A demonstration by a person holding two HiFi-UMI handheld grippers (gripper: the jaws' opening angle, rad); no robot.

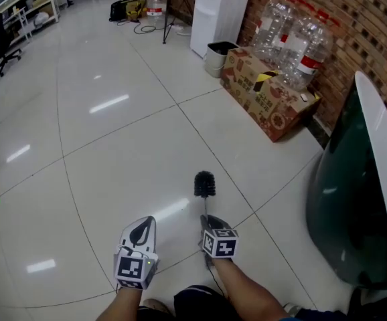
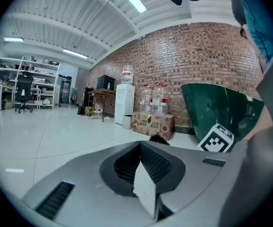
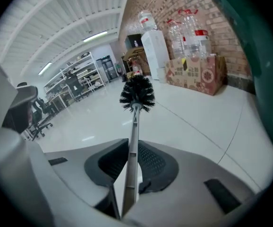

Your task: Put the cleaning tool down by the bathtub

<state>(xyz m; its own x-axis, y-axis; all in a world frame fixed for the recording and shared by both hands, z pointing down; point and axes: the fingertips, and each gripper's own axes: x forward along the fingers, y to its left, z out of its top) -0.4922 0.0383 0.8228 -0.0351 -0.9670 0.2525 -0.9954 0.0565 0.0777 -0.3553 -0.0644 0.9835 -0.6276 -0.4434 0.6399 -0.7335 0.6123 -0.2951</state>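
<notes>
In the head view, a toilet brush (image 1: 205, 184) is held by its handle in the right gripper (image 1: 206, 223). Its black bristle head is carried ahead of the jaws, clear of the tiled floor (image 1: 113, 146), presumably so that it can be walked to its place. The bathtub (image 1: 354, 199) is stood on its side, dark green inside a white rim. It is seen off to that gripper's right, well apart, so the brush is judged not yet put down. The left gripper (image 1: 142, 227) is held just to the left, carrying nothing.

In the left gripper view, the jaws are seen pressed together with nothing between them.

In the right gripper view, the jaws are clamped on the grey handle, with the bristles pointed away. Print is seen on the cardboard box (image 3: 197, 74) beyond but cannot be read. The red labels of the water bottles (image 3: 193, 32) are likewise illegible.
</notes>
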